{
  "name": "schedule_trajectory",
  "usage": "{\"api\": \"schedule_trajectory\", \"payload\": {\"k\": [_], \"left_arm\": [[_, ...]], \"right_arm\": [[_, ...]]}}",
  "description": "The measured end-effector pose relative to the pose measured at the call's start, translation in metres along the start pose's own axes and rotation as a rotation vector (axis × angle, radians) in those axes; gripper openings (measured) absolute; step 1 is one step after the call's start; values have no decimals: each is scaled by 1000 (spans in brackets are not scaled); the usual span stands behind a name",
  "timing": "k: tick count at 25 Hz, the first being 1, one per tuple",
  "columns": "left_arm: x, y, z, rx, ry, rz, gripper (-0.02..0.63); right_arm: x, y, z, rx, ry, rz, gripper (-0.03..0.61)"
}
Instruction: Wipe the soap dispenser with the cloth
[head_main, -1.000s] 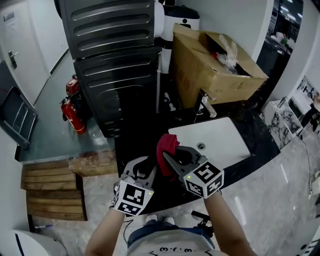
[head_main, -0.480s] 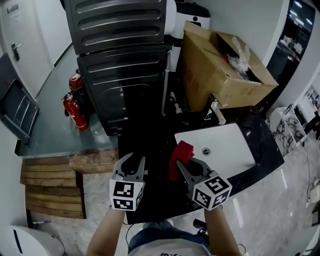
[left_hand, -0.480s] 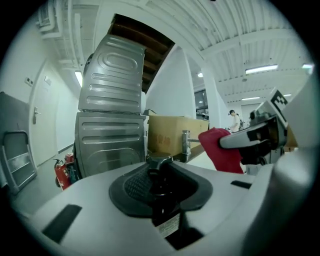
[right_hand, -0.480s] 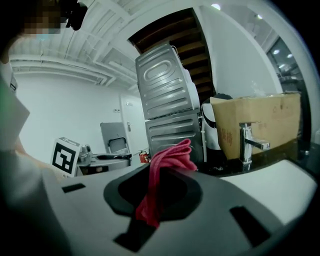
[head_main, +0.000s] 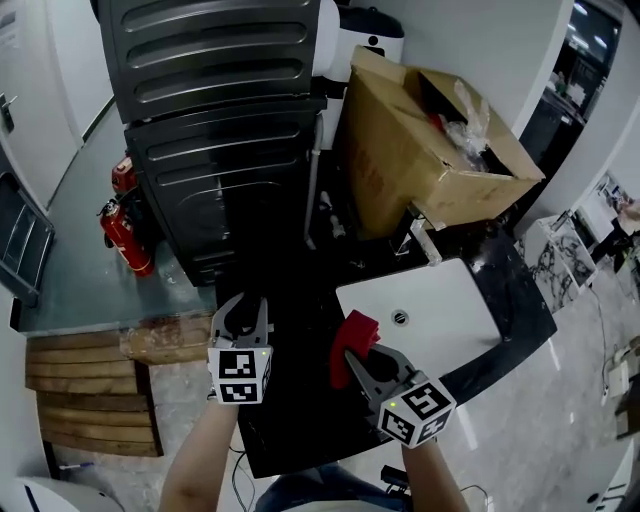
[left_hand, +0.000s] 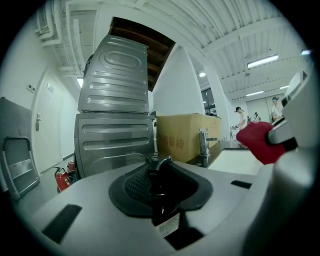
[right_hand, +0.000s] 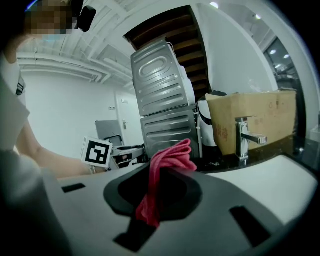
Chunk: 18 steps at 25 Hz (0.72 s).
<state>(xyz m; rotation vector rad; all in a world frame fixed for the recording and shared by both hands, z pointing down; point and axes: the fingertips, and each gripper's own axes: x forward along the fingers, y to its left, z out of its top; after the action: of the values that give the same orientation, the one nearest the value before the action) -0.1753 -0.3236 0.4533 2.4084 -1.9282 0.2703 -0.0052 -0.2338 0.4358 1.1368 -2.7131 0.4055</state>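
Soap dispenser (left_hand: 161, 192) and cloth (right_hand: 167, 165) held apart near the tabletop's front edge; wiping not begun.
Left gripper (head_main: 243, 310) fingers (left_hand: 70, 200) clench the dispenser, right gripper (head_main: 360, 352) grasps the cloth; next, cloth must meet dispenser.

black counter (head_main: 296, 300), white sink (head_main: 452, 300)

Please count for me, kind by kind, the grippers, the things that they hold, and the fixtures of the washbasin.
Grippers: 2, left gripper and right gripper
Red cloth: 1
Soap dispenser: 1
Faucet: 1
Sink: 1
Total: 6
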Motion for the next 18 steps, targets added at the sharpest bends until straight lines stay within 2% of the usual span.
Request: {"api": "schedule_trajectory", "payload": {"k": [2,7,9,11,18], "left_arm": [[5,2,0,-9,-17,4,97],[8,5,-2,56,-30,23,109],[6,5,-4,47,-18,15,157],[1,6,-3,22,-19,-4,212],[-37,11,-2,-123,-13,-10,304]], "right_arm": [[-1,-3,-3,1,11,-21,55],[-2,-5,-6,3,18,-63,55],[-4,-6,-6,17,8,-75,55],[-6,-8,-5,24,0,-88,55],[-16,-8,9,-5,-37,-82,55]]}}
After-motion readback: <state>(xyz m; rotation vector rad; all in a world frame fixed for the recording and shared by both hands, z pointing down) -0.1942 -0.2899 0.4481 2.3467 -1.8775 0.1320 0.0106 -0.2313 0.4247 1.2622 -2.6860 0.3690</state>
